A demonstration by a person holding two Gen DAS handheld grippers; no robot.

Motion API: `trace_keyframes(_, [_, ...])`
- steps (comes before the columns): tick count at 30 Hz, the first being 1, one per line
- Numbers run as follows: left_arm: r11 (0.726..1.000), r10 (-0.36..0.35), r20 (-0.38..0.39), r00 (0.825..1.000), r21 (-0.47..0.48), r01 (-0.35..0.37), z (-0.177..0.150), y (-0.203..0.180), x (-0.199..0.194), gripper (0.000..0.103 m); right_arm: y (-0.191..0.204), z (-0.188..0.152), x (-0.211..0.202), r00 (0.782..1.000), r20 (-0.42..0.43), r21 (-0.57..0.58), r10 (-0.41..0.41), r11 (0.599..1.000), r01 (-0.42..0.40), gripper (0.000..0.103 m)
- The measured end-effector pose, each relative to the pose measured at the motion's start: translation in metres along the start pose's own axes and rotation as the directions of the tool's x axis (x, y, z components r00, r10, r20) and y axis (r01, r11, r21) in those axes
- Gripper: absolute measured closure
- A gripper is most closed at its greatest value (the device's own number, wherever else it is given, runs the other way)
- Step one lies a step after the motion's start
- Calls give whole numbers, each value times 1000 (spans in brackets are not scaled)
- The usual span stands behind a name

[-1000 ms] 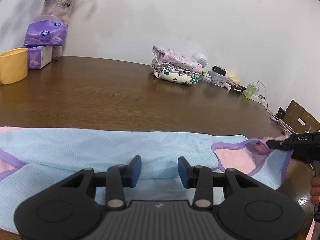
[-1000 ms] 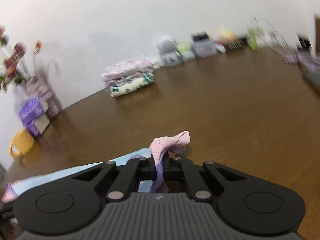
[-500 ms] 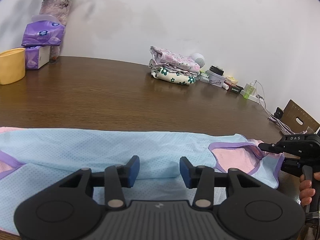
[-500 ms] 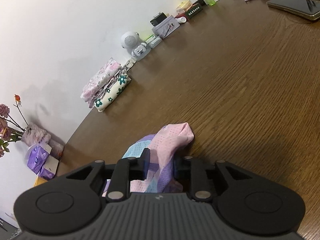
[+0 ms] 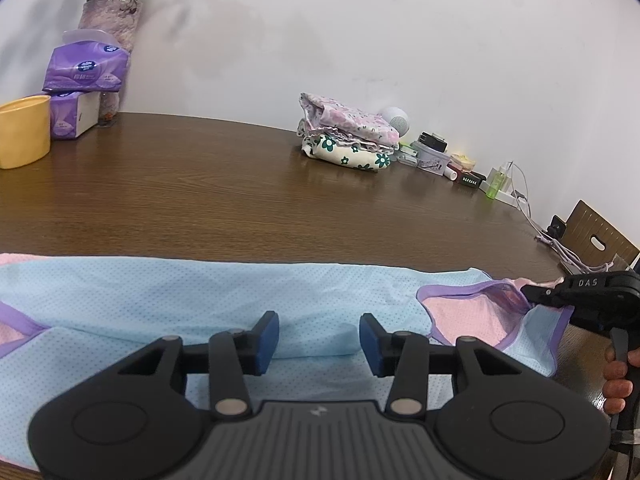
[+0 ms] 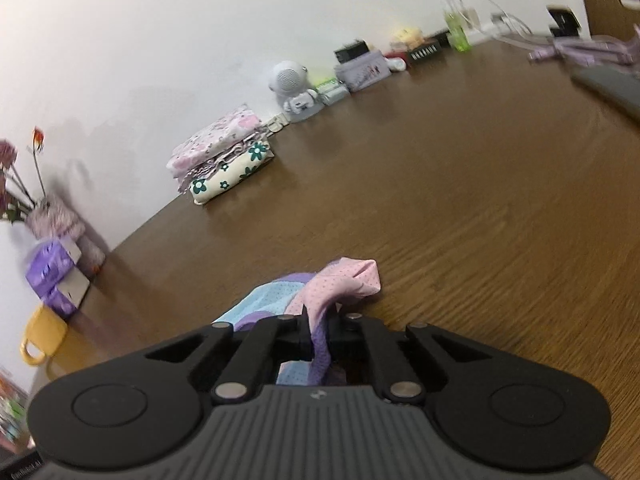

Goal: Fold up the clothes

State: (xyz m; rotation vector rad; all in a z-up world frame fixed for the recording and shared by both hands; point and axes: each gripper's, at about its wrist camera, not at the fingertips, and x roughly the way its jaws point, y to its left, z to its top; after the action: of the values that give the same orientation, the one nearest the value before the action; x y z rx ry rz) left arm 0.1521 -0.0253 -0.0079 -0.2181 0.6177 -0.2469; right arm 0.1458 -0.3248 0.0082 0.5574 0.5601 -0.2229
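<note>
Since half a second ago the right gripper [image 6: 320,344] has re-clamped: its jaws had loosened on the pink shoulder strap [image 6: 352,276] of the garment and are now pinched tight on it again, the strap bunched and poking out past the fingertips. Seen from the left wrist, the same right gripper [image 5: 528,292] sits at the garment's right end, at the purple-trimmed armhole [image 5: 472,312], with the person's hand [image 5: 618,376] wrapped on its handle.

Nearest the left camera, the left gripper [image 5: 319,342] hovers over the middle of the light-blue mesh tank top [image 5: 200,292], jaws parted and blue pads [image 5: 267,338] clear of the cloth, gripping nothing; it has not shifted over the last second. The top lies spread flat across the near edge of the wooden table [image 5: 240,200], already doubled lengthways by the look of the fold line running just ahead of the pads.

My reading: the renewed pinch gives the right side a firmer hold, ready to carry that end over toward the left; the left gripper looks placed to pin the middle.

Farther from the top, a stack of folded floral clothes [image 5: 348,142] rests near the wall, well apart. A yellow mug [image 5: 22,136] and purple tissue packs [image 5: 84,68] stand far left of it.
</note>
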Motion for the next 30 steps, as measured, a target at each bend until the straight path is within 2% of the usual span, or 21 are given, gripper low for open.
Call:
trace_keyframes(7, [1000,-13,0,1000,-9,13,0,1,-1,60,20,10,-12,999,25,-101,25,995,-23,101])
trace_keyframes(15, [999,-34,2,999,-21,34,-1,4,-3,60,51,16,-16,998,11,-213,69,975,-65,101])
trace_keyframes(18, [999,-37,5,999,-25,37,-1,4,-4,60,54,16,-16,998,7,-215,58,975,-55,101])
trace_keyframes(21, [999,-41,5,999,-25,41,-1,4,-4,60,43,16,-15,999,4,-162,40,986,-39,101])
trace_keyframes(25, [999,-44,-1,999,-16,44,-1,2,-3,60,8,12,-11,998,-26,30,51,998,-50,100])
trace_keyframes(28, [999,-44,-2,999,-13,44,-2,2,-2,60,-21,6,-6,994,-63,211,91,974,-76,95])
trace_keyframes(30, [999,-43,-2,999,-14,43,-1,1,-2,60,-31,-1,-5,991,-78,269,106,960,-81,93])
